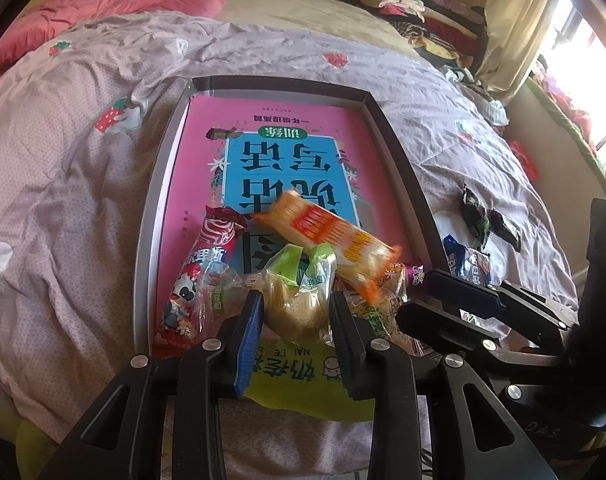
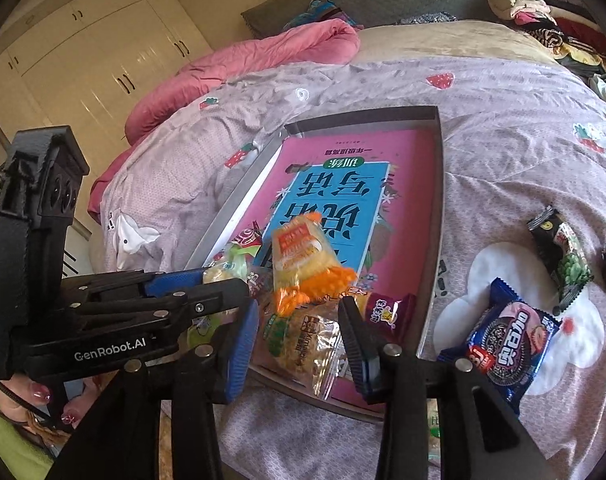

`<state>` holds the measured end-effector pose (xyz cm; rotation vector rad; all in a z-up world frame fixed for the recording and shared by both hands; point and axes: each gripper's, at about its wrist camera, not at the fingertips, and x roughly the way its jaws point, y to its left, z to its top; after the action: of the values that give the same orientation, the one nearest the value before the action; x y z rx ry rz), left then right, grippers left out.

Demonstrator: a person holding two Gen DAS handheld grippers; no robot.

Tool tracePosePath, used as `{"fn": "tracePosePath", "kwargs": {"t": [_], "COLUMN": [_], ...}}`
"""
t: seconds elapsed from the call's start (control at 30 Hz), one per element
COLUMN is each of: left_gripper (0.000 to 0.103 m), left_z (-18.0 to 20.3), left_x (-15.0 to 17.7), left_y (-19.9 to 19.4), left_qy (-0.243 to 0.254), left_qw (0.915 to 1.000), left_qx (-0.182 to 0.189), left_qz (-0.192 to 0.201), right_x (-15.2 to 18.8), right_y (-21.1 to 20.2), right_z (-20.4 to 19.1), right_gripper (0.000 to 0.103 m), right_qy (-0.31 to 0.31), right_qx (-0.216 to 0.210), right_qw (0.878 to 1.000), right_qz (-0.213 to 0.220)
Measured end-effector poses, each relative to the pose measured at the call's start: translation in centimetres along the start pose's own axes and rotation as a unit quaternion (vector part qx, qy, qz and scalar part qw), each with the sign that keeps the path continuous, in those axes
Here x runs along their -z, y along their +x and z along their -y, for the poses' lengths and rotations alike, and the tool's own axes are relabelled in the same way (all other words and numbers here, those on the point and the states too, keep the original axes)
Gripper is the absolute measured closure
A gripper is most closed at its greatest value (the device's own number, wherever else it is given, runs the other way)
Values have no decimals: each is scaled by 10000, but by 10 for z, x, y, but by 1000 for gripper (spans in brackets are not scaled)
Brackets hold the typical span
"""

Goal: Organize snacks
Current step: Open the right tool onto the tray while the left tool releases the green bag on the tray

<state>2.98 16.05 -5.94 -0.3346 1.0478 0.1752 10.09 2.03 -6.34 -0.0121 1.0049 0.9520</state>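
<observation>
While snacks crowd the near end of the grey tray [image 1: 399, 148], its far half lies free; left gripper [image 1: 297, 312] clamps a green-wrapped pastry [image 1: 299, 304], right gripper [image 2: 299, 344] apart, blurred orange pack [image 2: 303, 260] beyond its tips.

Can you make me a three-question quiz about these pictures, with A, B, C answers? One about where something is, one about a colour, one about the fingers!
1. Where is the blue cookie packet? A in the tray; B on the quilt; C on the floor.
2. The book cover is mostly: A pink; B green; C white.
3. The right gripper fingers are: A shut on the book; B open; C shut on the blue packet.

B, it lies outside the tray's rim. A, pink surrounds the title panel. B, nothing is pinched between them.
</observation>
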Motion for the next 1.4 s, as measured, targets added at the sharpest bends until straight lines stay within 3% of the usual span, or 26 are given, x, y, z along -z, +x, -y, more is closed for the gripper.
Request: {"fn": "tracePosePath", "kwargs": {"t": [0.2, 0.33, 0.5, 0.6, 0.9, 1.17, 1.4], "left_gripper": [64, 54, 53, 45, 45, 42, 42], "left_z": [1, 4, 4, 5, -1, -1, 9], "left_x": [-1, -2, -2, -2, -3, 2, 16], "left_y": [-1, -2, -3, -4, -14, -35, -16], "left_qy": [15, 52, 71, 91, 204, 484, 866], "left_qw": [10000, 10000, 9999, 9998, 9994, 9985, 9950], "left_qx": [-13, -62, -127, -149, -251, -62, -494], "left_qz": [-1, 29, 34, 65, 149, 232, -20], "right_x": [1, 1, 1, 1, 3, 3, 4], "right_y": [-6, -10, -15, -18, -23, -28, -34], "right_z": [-1, -3, -2, -1, 5, 9, 12], "right_gripper": [59, 56, 55, 54, 52, 52, 52], "right_qy": [-79, -150, -148, -136, -28, 52, 110], "right_qx": [93, 155, 204, 239, 266, 248, 273], "right_qw": [9999, 9997, 9995, 9993, 9992, 9991, 9988], "right_qz": [88, 150, 214, 253, 281, 334, 400]}}
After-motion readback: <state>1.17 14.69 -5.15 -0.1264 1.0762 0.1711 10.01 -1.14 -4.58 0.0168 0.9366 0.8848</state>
